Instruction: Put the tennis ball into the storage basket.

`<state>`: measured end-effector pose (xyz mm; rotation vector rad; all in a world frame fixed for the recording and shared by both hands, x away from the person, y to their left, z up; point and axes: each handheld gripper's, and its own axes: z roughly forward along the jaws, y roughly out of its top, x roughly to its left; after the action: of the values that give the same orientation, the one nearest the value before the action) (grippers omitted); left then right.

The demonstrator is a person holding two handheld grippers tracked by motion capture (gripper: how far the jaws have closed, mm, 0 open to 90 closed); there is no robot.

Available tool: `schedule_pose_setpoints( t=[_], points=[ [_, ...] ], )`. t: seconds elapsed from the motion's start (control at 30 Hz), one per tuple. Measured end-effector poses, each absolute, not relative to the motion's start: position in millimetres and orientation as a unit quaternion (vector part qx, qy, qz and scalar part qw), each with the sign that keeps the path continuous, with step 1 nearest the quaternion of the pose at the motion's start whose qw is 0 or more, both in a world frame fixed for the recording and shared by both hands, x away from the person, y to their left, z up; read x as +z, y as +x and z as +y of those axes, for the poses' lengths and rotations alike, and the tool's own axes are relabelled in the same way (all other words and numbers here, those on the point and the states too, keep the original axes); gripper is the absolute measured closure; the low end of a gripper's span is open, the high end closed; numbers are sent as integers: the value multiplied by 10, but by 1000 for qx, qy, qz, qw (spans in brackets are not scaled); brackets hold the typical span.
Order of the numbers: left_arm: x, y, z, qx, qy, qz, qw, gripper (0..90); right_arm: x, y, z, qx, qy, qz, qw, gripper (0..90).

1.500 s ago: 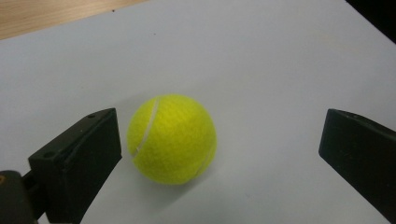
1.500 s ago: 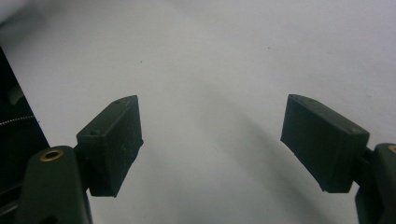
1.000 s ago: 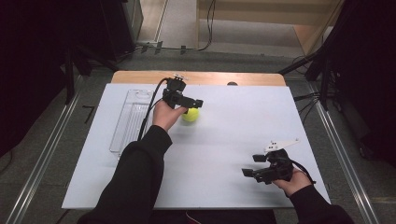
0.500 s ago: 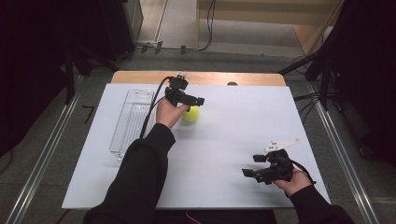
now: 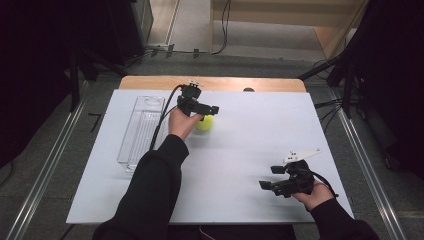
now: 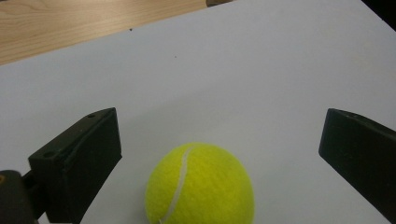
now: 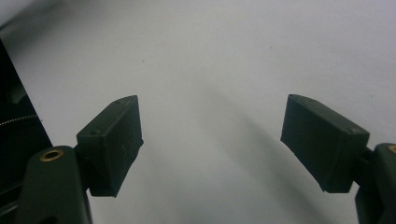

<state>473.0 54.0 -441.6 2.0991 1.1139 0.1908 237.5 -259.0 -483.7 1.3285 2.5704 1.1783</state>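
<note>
While the left gripper (image 5: 209,109) hangs over the far-middle of the white table (image 5: 260,125), its jaws stand wide apart with the yellow tennis ball (image 6: 200,185) on the table between them, neither jaw touching it. Ball sits just right of the left hand (image 5: 181,122), near the clear plastic tray (image 5: 141,131). Right gripper (image 7: 212,140) is low over bare table at the near right, jaws spread, gripping nothing, well apart from the ball.
</note>
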Motion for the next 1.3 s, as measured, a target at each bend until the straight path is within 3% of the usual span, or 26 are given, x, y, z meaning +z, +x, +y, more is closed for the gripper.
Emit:
schedule_pose_setpoints(
  t=[1.3],
  points=[
    [-4803, 4701, 529, 66, 825, 448, 338, 0, -4839, 2375, -2589, 376, 425, 823, 8, 185]
  ],
)
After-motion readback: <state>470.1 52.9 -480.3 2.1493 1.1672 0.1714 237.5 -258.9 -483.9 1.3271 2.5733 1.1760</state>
